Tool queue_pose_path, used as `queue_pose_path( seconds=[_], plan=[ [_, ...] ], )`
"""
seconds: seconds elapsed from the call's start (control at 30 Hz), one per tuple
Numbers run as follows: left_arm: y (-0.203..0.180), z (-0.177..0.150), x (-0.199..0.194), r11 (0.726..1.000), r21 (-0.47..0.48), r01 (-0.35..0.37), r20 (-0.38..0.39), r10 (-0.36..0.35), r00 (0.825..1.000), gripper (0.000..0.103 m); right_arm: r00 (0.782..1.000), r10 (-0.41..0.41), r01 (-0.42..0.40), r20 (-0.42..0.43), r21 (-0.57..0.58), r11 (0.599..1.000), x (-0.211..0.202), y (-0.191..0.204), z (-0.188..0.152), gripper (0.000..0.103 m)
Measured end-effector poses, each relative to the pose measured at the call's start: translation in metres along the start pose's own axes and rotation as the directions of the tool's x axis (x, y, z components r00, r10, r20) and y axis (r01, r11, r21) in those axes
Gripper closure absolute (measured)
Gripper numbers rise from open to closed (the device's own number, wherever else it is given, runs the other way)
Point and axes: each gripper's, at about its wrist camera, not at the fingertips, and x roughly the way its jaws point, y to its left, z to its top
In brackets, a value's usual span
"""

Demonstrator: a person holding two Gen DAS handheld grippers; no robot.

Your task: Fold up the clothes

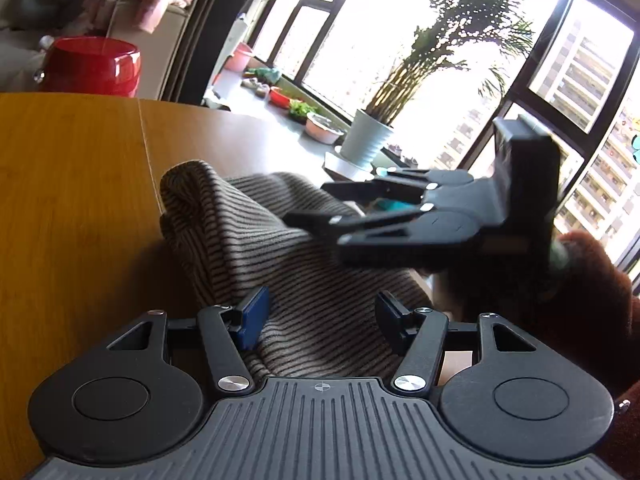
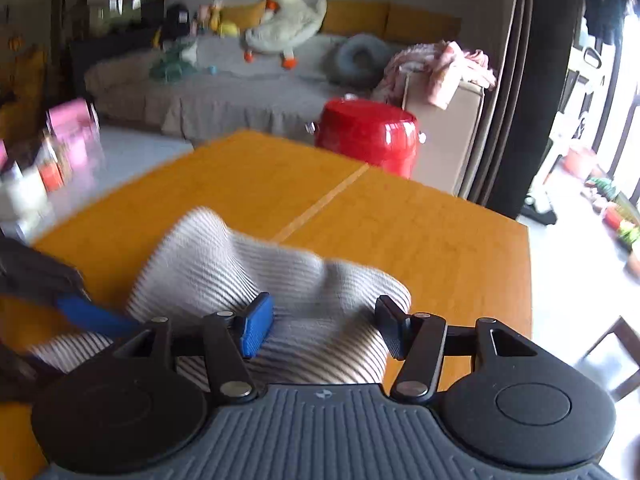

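Orange-brown wooden surface (image 2: 400, 240) with pale seam line. Grey-and-dark striped knit cloth (image 2: 240, 268) bunched at 6 o'clock, near edge. Left tool (image 1: 320, 320) open, cloth between blue pads. Right tool (image 2: 324, 328) open over cloth. Shiny red round pot (image 2: 368, 136) at 12 o'clock. Grey sofa (image 2: 208, 96) behind.

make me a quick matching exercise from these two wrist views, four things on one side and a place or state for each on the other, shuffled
Things:
1. striped garment
2. red pot
3. potted palm
4. left gripper

Places or states:
A. by the window, in a pale pot
B. open, pads apart over the cloth
C. bunched up on the wooden table
D. past the table's far edge, in front of the sofa

Pairs: 1-C, 2-D, 3-A, 4-B
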Motion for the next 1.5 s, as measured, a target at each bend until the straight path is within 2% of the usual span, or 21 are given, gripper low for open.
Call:
queue_pose_path(
  seconds=[0.03, 0.1, 0.13, 0.17, 0.23, 0.3, 0.37, 0.47, 0.5, 0.6, 0.67, 0.7, 0.73, 0.83, 1.03, 1.23, 1.37, 1.5],
  plan=[
    [-0.001, 0.002, -0.001, 1.000, 0.001, -0.008, -0.006, 0.008, 1.000, 0.038, 0.999, -0.045, 0.045, 0.005, -0.032, 0.998, 0.005, 0.006, -0.010, 0.039],
    [-0.002, 0.009, -0.007, 1.000, -0.013, -0.012, -0.011, 0.012, 1.000, 0.035, 0.999, -0.028, 0.027, 0.020, 0.031, 0.999, -0.001, 0.001, -0.007, 0.038],
    [-0.002, 0.012, -0.012, 1.000, -0.019, -0.022, -0.005, 0.022, 1.000, 0.026, 1.000, -0.006, 0.004, 0.030, 0.066, 0.998, -0.011, -0.002, -0.005, 0.038],
    [-0.003, 0.015, -0.017, 0.999, -0.022, -0.039, 0.006, 0.039, 0.999, 0.024, 0.999, 0.025, -0.030, 0.046, 0.111, 0.993, -0.022, -0.008, -0.004, 0.037],
    [-0.001, 0.017, -0.022, 0.997, -0.039, -0.069, 0.012, 0.070, 0.997, 0.017, 0.994, 0.088, -0.101, 0.070, 0.198, 0.975, -0.039, -0.021, -0.006, 0.021],
    [0.005, 0.015, -0.015, 0.993, -0.081, -0.088, -0.027, 0.086, 0.996, 0.019, 0.988, 0.139, -0.154, 0.072, 0.275, 0.949, -0.050, -0.031, -0.015, 0.016],
    [0.012, 0.012, -0.007, 0.987, -0.122, -0.108, -0.066, 0.100, 0.993, 0.020, 0.984, 0.173, -0.180, 0.050, 0.341, 0.923, -0.054, -0.038, -0.029, 0.016],
    [0.017, 0.002, 0.007, 0.978, -0.182, -0.098, -0.117, 0.078, 0.990, 0.022, 0.969, 0.248, -0.228, 0.014, 0.444, 0.867, -0.050, -0.049, -0.054, 0.010],
    [0.019, 0.000, 0.010, 0.976, -0.199, -0.090, -0.120, 0.067, 0.991, 0.022, 0.961, 0.277, -0.245, 0.005, 0.478, 0.843, -0.048, -0.053, -0.062, 0.004],
    [0.023, -0.004, 0.012, 0.972, -0.222, -0.077, -0.114, 0.053, 0.992, 0.023, 0.942, 0.335, -0.287, 0.013, 0.548, 0.786, -0.042, -0.059, -0.078, 0.003],
    [0.028, -0.005, 0.011, 0.972, -0.223, -0.069, -0.107, 0.046, 0.993, 0.027, 0.936, 0.351, -0.313, 0.028, 0.526, 0.791, -0.037, -0.055, -0.074, 0.009],
    [0.031, -0.005, 0.011, 0.972, -0.225, -0.064, -0.103, 0.041, 0.994, 0.029, 0.931, 0.364, -0.330, 0.036, 0.507, 0.796, -0.034, -0.052, -0.070, 0.022],
    [0.033, -0.005, 0.010, 0.972, -0.227, -0.058, -0.099, 0.036, 0.994, 0.030, 0.926, 0.376, -0.348, 0.042, 0.487, 0.801, -0.031, -0.049, -0.067, 0.025],
    [0.048, -0.002, 0.006, 0.969, -0.237, -0.071, -0.073, 0.055, 0.996, 0.031, 0.933, 0.359, -0.337, 0.029, 0.423, 0.841, -0.012, -0.037, -0.047, 0.025],
    [0.108, 0.029, -0.004, 0.954, -0.261, -0.148, -0.004, 0.152, 0.988, 0.031, 0.937, 0.348, -0.332, 0.034, 0.394, 0.857, 0.053, -0.022, 0.006, 0.025],
    [0.173, 0.072, -0.010, 0.932, -0.279, -0.232, 0.056, 0.257, 0.965, 0.032, 0.942, 0.334, -0.318, 0.040, 0.423, 0.848, 0.133, -0.009, 0.067, 0.024],
    [0.207, 0.090, -0.010, 0.919, -0.308, -0.248, 0.078, 0.284, 0.956, 0.032, 0.943, 0.328, -0.318, 0.056, 0.441, 0.839, 0.178, -0.001, 0.097, 0.024],
    [0.220, 0.096, -0.007, 0.920, -0.313, -0.236, 0.093, 0.277, 0.956, 0.032, 0.943, 0.326, -0.325, 0.069, 0.408, 0.853, 0.208, 0.003, 0.113, 0.017]
  ],
)
